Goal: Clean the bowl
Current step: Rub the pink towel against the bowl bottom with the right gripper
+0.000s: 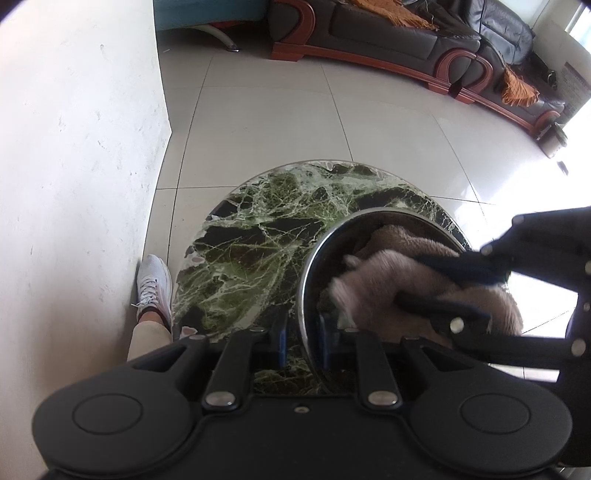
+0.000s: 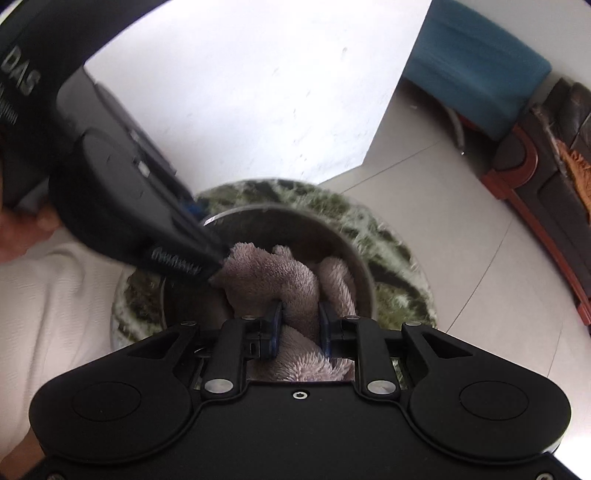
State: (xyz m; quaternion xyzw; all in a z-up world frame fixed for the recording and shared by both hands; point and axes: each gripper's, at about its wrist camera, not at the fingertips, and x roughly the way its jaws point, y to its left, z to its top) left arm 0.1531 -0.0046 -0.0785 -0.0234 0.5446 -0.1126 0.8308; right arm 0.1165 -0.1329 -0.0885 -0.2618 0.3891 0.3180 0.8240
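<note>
Resting on the round green marble table (image 1: 258, 236), toward its right edge: a steel bowl (image 1: 308, 266), with a pinkish fluffy cloth (image 1: 373, 266) bunched inside. Clamped on the bowl's near rim, one finger outside the wall and one inside: the left gripper (image 1: 303, 334), jaws drawn nearly together with the rim pinched between them. Reaching into the bowl from its right side: the right gripper (image 1: 417, 286), jaws close together and squeezing a fold of the cloth, seen up close from the right wrist (image 2: 298, 325). Left of the table, on the pale tiled floor (image 1: 280, 122): a white sneaker (image 1: 153, 284) against a white wall (image 1: 74, 147). Far beyond the bowl: a dark leather sofa (image 1: 399, 33) with orange throws.
</note>
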